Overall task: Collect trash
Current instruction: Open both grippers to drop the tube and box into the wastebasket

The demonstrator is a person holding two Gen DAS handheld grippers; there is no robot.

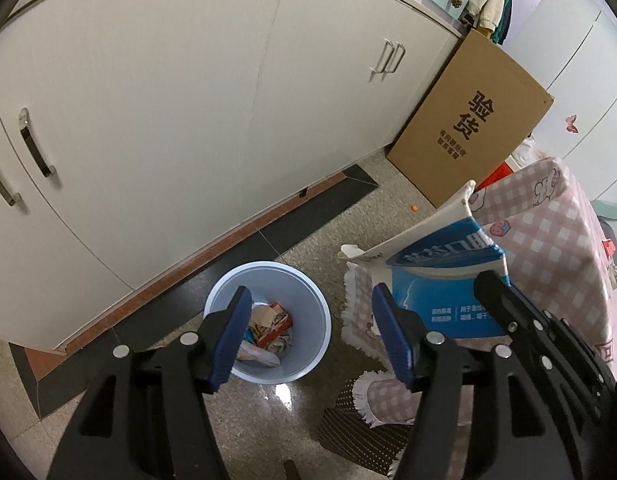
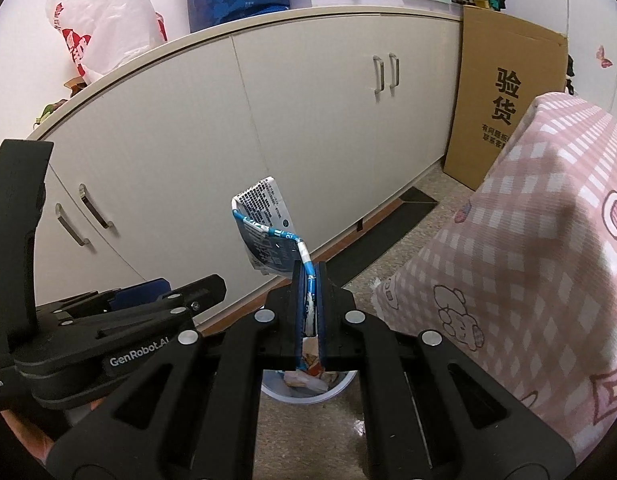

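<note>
The right gripper [image 2: 308, 312] has its jaws closed tight on the edge of a flattened blue-and-white medicine box [image 2: 268, 232], which sticks up and forward from the pinch, its printed flap leaning toward the white cabinet [image 2: 308, 128]. Gripping it by one thin edge leaves the rest of the carton free to fall away once the jaws part, and the hold looks chosen for just that: straight beneath the jaws sits the pale blue trash bin [image 2: 340, 390] on the floor, partly hidden by the gripper body. In the left wrist view the same box [image 1: 440, 280] hangs to the right of and above the bin [image 1: 308, 292], over the fringed edge of the pink checked cloth [image 1: 548, 240], so it is near the rim but I cannot tell whether it is squarely over the opening. The left gripper [image 1: 312, 340] holds nothing; its jaws stand wide apart, framing the bin from above, probably just waiting its turn. The bin already holds trash: a red-and-white carton [image 1: 274, 322], crumpled paper and wrappers lying low at the bottom, with plenty of room left. A brown cardboard box [image 1: 472, 120] leans against the cabinet beyond, well apart from the bin.
</note>
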